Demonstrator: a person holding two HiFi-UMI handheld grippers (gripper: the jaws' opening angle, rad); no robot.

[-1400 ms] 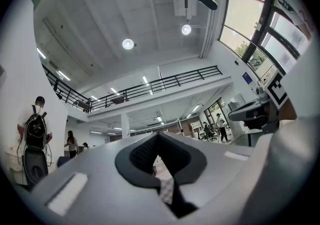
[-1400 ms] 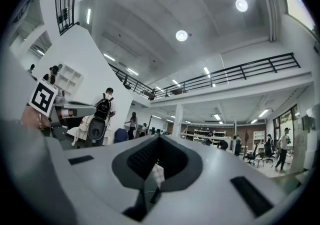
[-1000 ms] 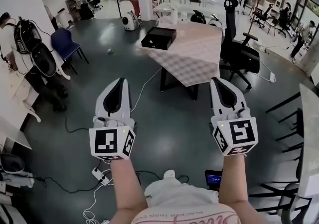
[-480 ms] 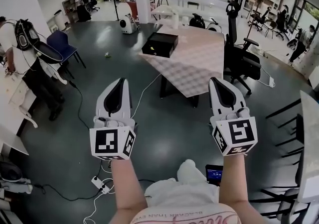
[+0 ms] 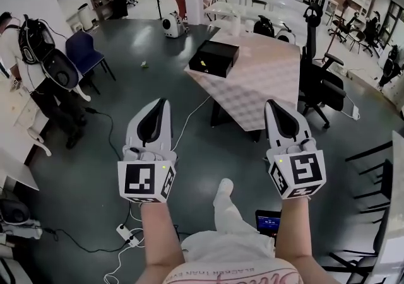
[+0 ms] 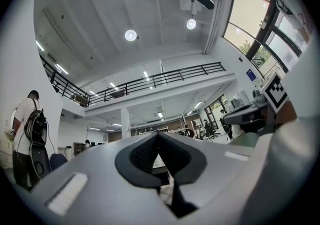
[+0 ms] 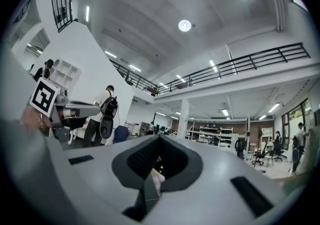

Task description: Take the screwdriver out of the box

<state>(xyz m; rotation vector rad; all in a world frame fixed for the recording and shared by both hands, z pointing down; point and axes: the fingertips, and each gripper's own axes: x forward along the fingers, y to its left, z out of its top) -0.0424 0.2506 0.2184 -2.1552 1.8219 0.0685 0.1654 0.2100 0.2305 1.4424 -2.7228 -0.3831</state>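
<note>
Two grippers matter here, and both are well apart from the goal. The grey-white left gripper [image 5: 158, 103] and the grey-white right gripper [image 5: 273, 105] point forward over the dark grey floor [image 5: 208, 163], each with its jaws clenched tip to tip and nothing between them. The flat black rectangular box [image 5: 214, 59] lies ahead of them at the left corner of the desk covered with a pale checked cloth [image 5: 262, 90]. It sits about midway between the lines of the two grippers, so I judge that neither hand is clearly nearer. Its long side runs along the far-left edge of the desk, slanting across the direction in which the jaws point. The screwdriver itself cannot be seen; I suppose it is inside the box. The next move calls for reaching the desk first, and the jaws must be released before any grasp.
</note>
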